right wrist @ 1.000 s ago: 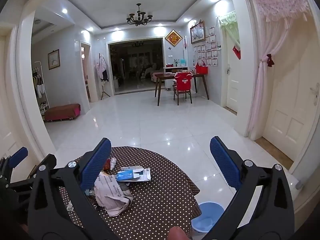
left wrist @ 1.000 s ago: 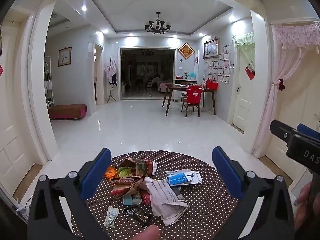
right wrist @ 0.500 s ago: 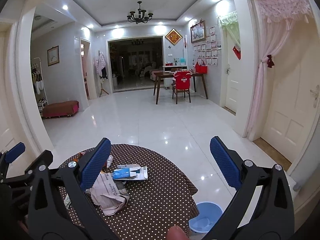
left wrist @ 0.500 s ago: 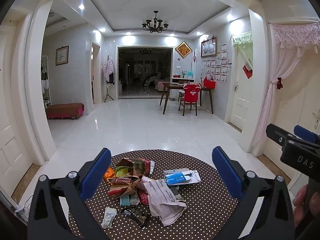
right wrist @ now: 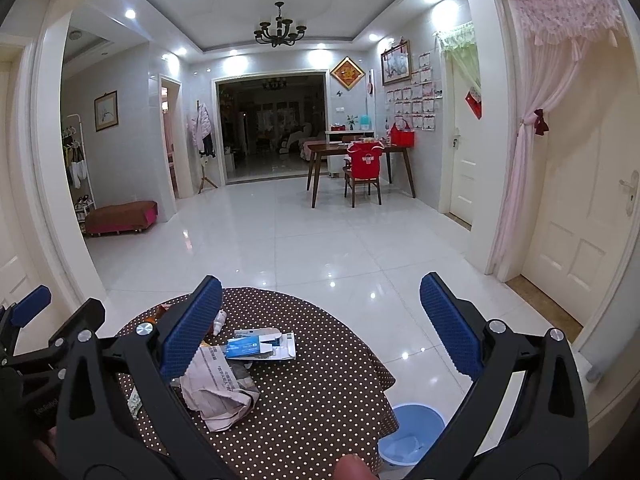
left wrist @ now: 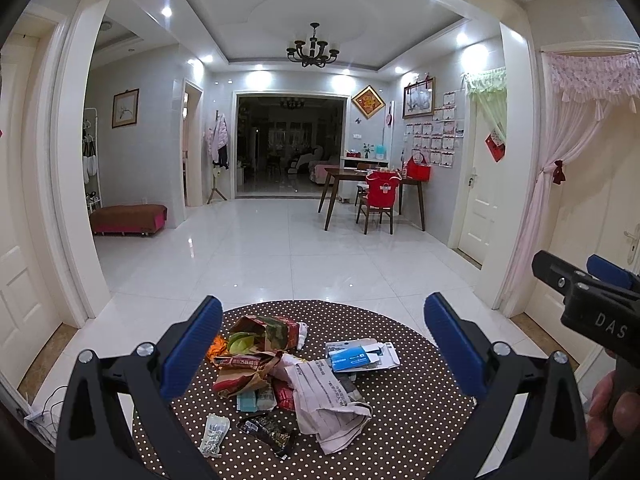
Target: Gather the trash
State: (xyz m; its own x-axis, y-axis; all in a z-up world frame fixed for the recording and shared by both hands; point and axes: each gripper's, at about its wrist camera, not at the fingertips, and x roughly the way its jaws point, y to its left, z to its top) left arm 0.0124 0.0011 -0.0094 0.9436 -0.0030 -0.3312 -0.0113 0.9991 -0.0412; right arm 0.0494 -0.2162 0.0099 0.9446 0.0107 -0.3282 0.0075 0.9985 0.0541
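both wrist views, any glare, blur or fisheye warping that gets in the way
Left wrist view: sharp; door frames bow at the edges, black corners; ceiling lights glare on the floor tiles, not on the trash pile. Right wrist view: same bowing and floor glare; blue bin clear, partly hidden by the table.

I was working in a home, an open dining hall: glossy white tile floor [left wrist: 280,248], black chandelier [left wrist: 312,50], wooden dining table [left wrist: 360,178] with a red-covered chair [left wrist: 380,196], framed pictures, pink curtain [right wrist: 560,80], coat on a stand [left wrist: 218,148], a padded bench [left wrist: 128,218].
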